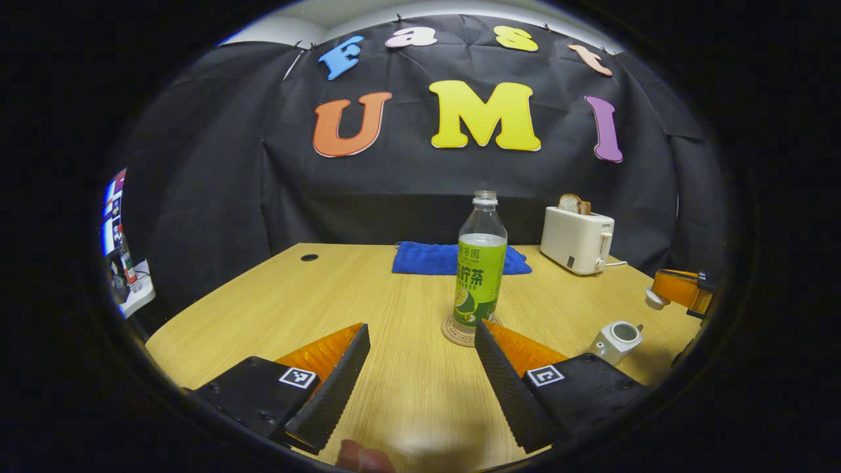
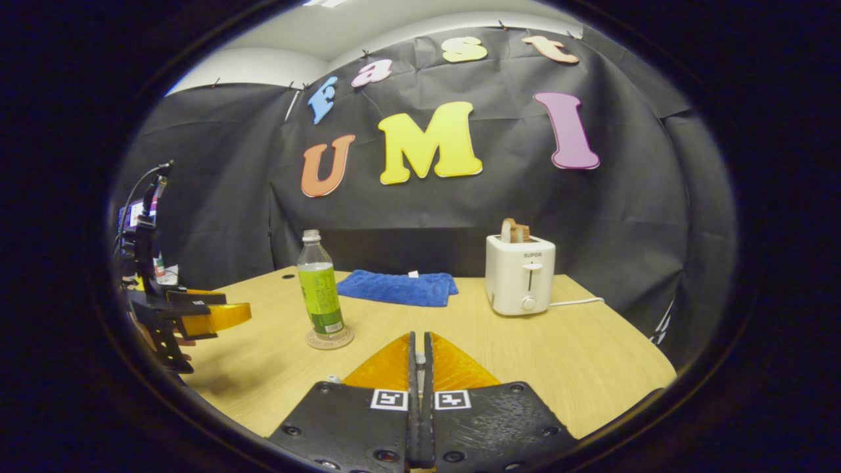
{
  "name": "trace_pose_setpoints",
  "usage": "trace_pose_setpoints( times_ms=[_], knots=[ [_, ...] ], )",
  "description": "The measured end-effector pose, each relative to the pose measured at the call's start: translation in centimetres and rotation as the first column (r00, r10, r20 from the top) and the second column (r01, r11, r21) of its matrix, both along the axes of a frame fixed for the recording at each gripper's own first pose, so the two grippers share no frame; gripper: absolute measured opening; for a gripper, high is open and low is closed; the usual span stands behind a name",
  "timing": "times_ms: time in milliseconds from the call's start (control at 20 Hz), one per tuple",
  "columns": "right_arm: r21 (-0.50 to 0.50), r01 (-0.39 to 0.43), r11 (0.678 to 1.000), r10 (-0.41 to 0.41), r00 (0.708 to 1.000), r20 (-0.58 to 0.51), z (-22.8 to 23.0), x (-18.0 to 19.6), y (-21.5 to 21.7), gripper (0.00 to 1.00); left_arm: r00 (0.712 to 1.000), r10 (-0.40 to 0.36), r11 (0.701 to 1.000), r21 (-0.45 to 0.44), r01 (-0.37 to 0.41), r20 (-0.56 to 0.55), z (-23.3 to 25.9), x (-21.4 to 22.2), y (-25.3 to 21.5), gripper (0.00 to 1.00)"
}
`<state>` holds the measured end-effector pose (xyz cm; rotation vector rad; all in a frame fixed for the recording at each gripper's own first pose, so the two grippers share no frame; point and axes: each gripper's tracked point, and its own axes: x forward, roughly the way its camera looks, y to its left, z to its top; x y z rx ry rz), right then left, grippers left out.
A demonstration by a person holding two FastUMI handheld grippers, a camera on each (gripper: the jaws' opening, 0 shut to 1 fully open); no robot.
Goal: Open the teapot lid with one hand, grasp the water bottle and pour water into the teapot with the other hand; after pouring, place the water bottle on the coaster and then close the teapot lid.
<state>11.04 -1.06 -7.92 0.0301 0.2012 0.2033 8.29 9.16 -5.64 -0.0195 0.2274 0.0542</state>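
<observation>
A clear water bottle (image 1: 481, 276) with a green label and no cap stands upright on a round coaster (image 1: 457, 334) at mid-table. My left gripper (image 1: 420, 338) is open just in front of it, its right finger close to the coaster, nothing between the fingers. The white teapot (image 1: 616, 339) sits lidless at the right. Above and beyond it my right gripper (image 1: 659, 293) holds the small white lid (image 1: 654, 299) at its tips. In the right gripper view the right gripper (image 2: 418, 348) has its fingers pressed nearly together; the bottle (image 2: 320, 289), the coaster (image 2: 330, 339) and the left gripper (image 2: 220, 317) lie to the left.
A folded blue cloth (image 1: 453, 259) lies behind the bottle. A white toaster (image 1: 578, 239) with bread in it stands at the back right, its cord trailing right. The wooden table (image 1: 276, 295) has a cable hole at its far left. A finger shows at the bottom of the left gripper view.
</observation>
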Motion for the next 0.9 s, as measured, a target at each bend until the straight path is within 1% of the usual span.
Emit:
trace_pose_setpoints(
  times_ms=[100,250,350,450,650,900],
  knots=[
    [-0.007,-0.017,1.0,0.017,1.0,-0.003,-0.3,0.4,1.0,0.0,0.999,0.027,1.0,-0.002,-0.027,0.024,0.7,-1.2,1.3,1.0],
    [-0.012,-0.043,0.999,0.043,0.999,-0.002,-0.8,0.5,2.5,0.0,0.998,0.054,0.999,-0.006,-0.054,0.032,0.9,-2.6,2.5,1.0],
    [-0.022,-0.06,0.998,0.06,0.998,-0.01,-1.5,0.4,3.4,0.0,0.996,0.075,0.997,0.006,-0.075,0.046,1.1,-2.8,3.6,1.0],
    [-0.025,-0.069,0.997,0.069,0.998,-0.01,-1.8,0.1,4.0,0.0,0.995,0.092,0.995,0.022,-0.093,0.031,0.6,-3.1,4.6,1.0],
    [-0.021,-0.069,0.997,0.069,0.998,-0.017,-2.5,0.1,4.2,0.0,0.994,0.099,0.995,0.024,-0.1,0.038,1.2,-3.5,5.2,1.0],
    [-0.016,-0.059,0.998,0.059,0.998,-0.016,-3.0,-0.1,4.1,0.0,0.995,0.085,0.996,0.036,-0.087,0.053,1.9,-3.3,4.7,1.0]
  ],
)
